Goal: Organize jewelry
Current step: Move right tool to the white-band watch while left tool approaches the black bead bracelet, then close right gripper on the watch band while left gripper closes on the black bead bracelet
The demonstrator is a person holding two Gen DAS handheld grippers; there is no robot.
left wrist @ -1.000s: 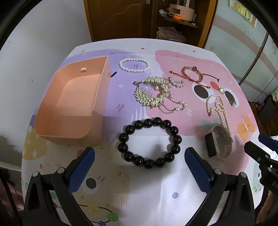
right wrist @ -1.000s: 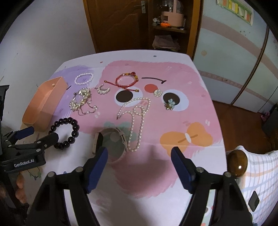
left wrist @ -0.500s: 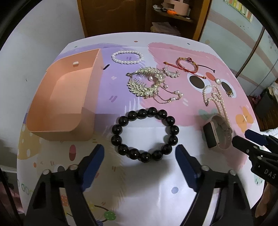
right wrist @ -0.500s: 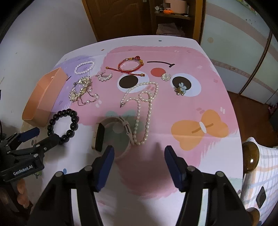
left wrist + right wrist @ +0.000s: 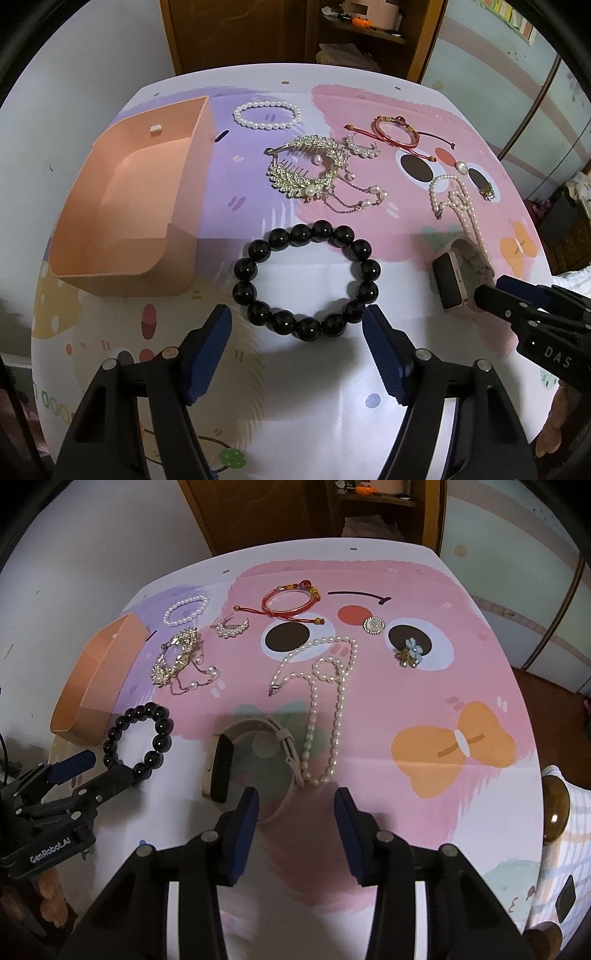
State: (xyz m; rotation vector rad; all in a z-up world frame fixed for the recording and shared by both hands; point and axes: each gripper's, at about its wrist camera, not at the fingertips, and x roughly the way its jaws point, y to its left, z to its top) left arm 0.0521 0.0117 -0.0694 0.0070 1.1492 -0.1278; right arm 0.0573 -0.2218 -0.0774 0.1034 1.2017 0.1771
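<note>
The near rim of the watch (image 5: 221,771) strap slips behind the left finger of the right gripper (image 5: 295,812), so contact there can't be judged. Seen from the left gripper (image 5: 297,343), the watch's far side hides behind the other gripper's fingertips. A hand (image 5: 51,897) below the left gripper is mostly covered. Shelf clutter (image 5: 354,22) beyond the fingers is cut off at the top.

Left gripper (image 5: 297,334) and right gripper (image 5: 295,808): black frames, blue-padded fingers (image 5: 207,347), silver screws, white "GenRobot.AI" and "DAS" lettering.
</note>
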